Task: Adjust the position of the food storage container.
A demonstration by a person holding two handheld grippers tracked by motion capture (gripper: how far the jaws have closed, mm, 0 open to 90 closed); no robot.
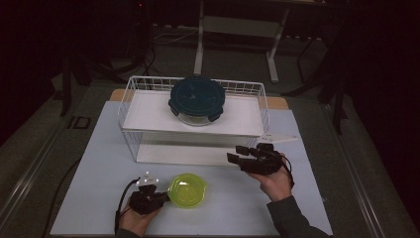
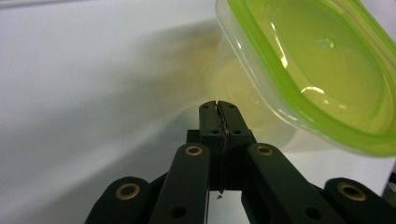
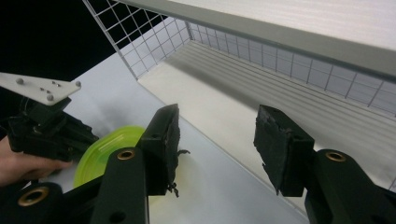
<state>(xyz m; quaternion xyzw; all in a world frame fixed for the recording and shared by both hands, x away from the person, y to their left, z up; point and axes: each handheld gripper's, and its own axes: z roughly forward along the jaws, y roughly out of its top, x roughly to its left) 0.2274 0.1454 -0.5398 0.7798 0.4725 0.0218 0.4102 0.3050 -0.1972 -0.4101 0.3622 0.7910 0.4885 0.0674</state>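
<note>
**Friend:** Bowl first, please. Where is the green bowl [image 1: 186, 191]?

**Me:** It sits on the worktop [image 1: 99, 163], at the front, a little left of the middle. My left hand [image 1: 133, 218] is just beside it, on its left side.

**Friend:** What are the fingers [image 2: 218, 112] on that hand doing?

**Me:** They are shut tight, tip against tip. Nothing is between them. The bowl is right past the tips. I cannot tell if they touch its wall.

**Friend:** So what is the job now?

**Me:** I think it is to get the bowl over to the wire rack [image 1: 130, 99]. With shut fingers I can only push. I should push low on the wall and go slow, so the bowl slides and does not tip or spin. To lift it, I would have to open these fingers first and bite the rim.

**Friend:** And your right hand [image 1: 277, 181]?

**Me:** It hangs in the air in front of the rack's bottom shelf [image 3: 224, 102]. Its fingers [image 3: 163, 130] are wide apart. They hold nothing and touch nothing.

**Friend:** Is the top shelf free?

**Me:** No. A round box with a dark lid [image 1: 197, 99] sits up there. I think the bottom shelf is the better spot.
</note>
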